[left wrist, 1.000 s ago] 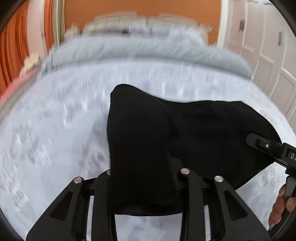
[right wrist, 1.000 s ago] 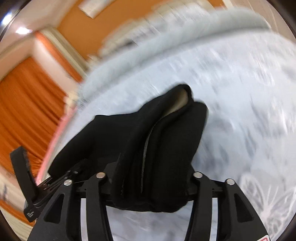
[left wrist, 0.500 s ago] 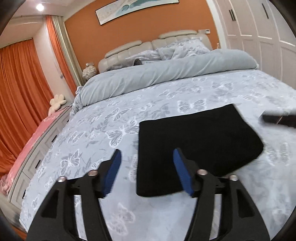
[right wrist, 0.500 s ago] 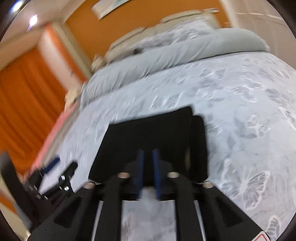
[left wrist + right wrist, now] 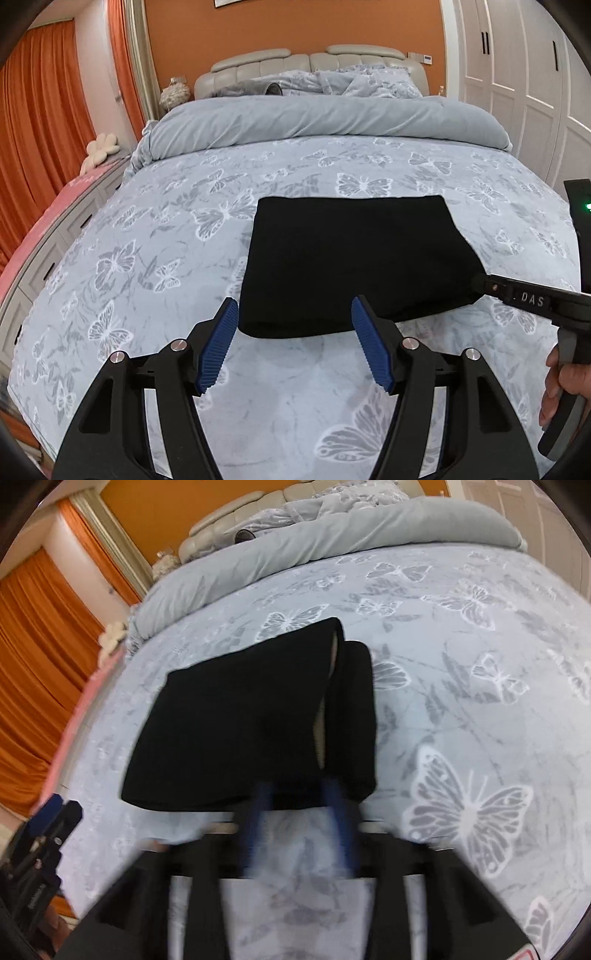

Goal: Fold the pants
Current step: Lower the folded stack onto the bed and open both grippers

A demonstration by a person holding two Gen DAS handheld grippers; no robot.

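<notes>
The black pants [image 5: 354, 258] lie folded into a flat rectangle on the butterfly-print bed cover [image 5: 166, 240]. My left gripper [image 5: 291, 314] is open and empty, just in front of the near left corner of the pants. In the right wrist view the pants [image 5: 240, 731] show a pale inner lining at the right fold. My right gripper [image 5: 299, 794] is blurred by motion, its blue fingers apart at the near edge of the pants and holding nothing. The right gripper also shows in the left wrist view [image 5: 524, 295], at the right corner of the pants.
A rolled grey duvet [image 5: 325, 122] and pillows lie at the head of the bed. Orange curtains [image 5: 37, 147] and a pink bench [image 5: 66, 192] stand at the left. White wardrobe doors [image 5: 517, 74] stand at the right.
Both grippers let go of the pants, which now lie flat on the bed. The left gripper opened and drew back; the right gripper's fingers have spread and it is pulling back.
</notes>
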